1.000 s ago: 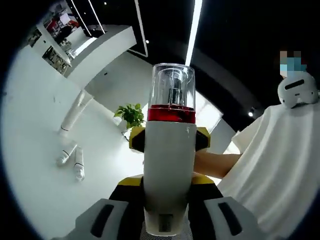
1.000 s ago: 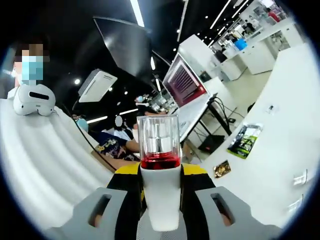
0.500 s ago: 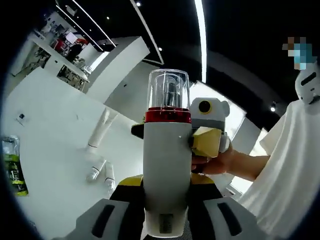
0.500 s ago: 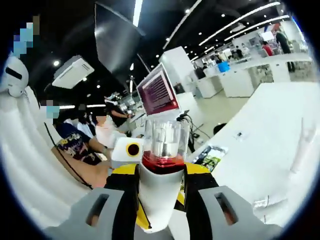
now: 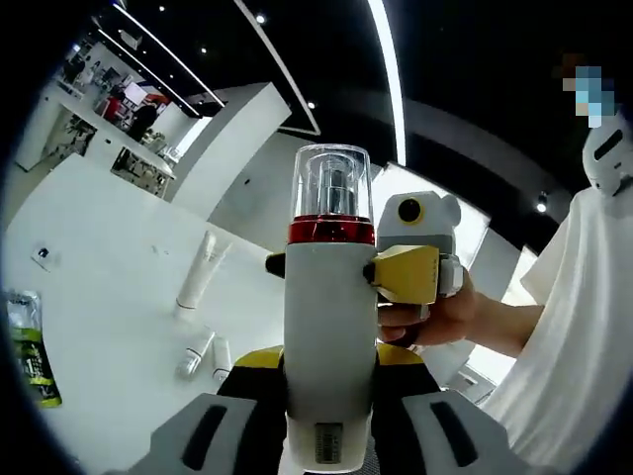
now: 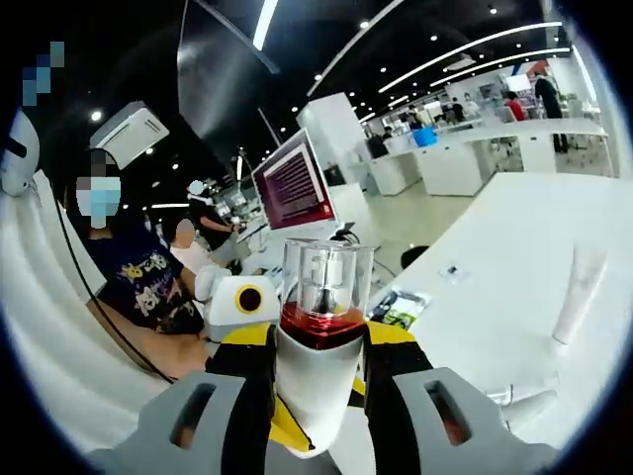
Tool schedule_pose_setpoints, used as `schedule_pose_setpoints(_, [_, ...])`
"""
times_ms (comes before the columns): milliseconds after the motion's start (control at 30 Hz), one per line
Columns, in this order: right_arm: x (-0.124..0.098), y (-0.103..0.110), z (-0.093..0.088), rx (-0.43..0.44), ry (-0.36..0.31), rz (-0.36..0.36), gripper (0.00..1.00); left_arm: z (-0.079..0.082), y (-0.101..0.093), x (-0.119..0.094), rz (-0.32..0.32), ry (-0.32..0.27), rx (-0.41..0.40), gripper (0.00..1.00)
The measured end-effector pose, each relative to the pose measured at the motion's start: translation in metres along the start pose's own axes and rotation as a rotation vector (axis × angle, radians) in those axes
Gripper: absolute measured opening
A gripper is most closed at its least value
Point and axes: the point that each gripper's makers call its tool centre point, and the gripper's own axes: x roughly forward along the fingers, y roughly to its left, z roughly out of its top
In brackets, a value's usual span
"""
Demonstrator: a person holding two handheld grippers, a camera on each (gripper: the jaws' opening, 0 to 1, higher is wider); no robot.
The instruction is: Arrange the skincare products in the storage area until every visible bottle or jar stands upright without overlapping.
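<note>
A white bottle with a red band and a clear cap stands up between my left gripper's jaws, which are shut on its body. My right gripper comes in from the right, held by a hand, and its yellow jaws clamp the same bottle at the shoulder. In the right gripper view the bottle's upper part sits in my right gripper, shut on it. On the white table lie a white tube and two small bottles on their sides, also seen as the tube and small bottles.
A green packet lies on the table near the left edge; the same packet lies beyond the bottle. A lit monitor stands behind it. A person in white is close on the right. Other people sit at the left.
Both grippers keep their hold on the bottle. The hands have turned, so the table and room have shifted in both views, and the right gripper's body has swung into sight beside the bottle.
</note>
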Motion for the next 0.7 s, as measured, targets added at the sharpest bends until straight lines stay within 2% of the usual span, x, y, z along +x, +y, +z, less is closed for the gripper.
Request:
schedule_pose_setpoints(133, [-0.002, -0.001, -0.003, -0.035, -0.004, -0.014, 0.33, 0.001, 0.000, -0.001, -0.003, -0.010, -0.010, 0.32])
schedule_pose_setpoints(267, [-0.002, -0.004, -0.003, 0.011, -0.023, -0.002, 0.33, 0.001, 0.001, -0.001, -0.006, -0.011, -0.012, 0.31])
schedule_pose_setpoints(433, [0.002, -0.002, -0.020, 0.017, 0.052, 0.005, 0.34, 0.003, -0.001, 0.001, -0.017, -0.033, -0.009, 0.31])
schedule_pose_setpoints(500, [0.001, -0.002, -0.017, 0.041, 0.028, 0.004, 0.32, 0.003, -0.001, 0.001, -0.015, -0.034, -0.006, 0.31])
schedule_pose_setpoints(600, [-0.001, 0.000, -0.017, 0.046, 0.035, -0.002, 0.31, 0.002, -0.002, 0.001, -0.018, -0.042, -0.003, 0.32])
schedule_pose_setpoints(700, [-0.003, 0.001, -0.017, 0.038, 0.024, -0.005, 0.30, 0.002, -0.002, 0.002, -0.007, -0.037, 0.039, 0.32])
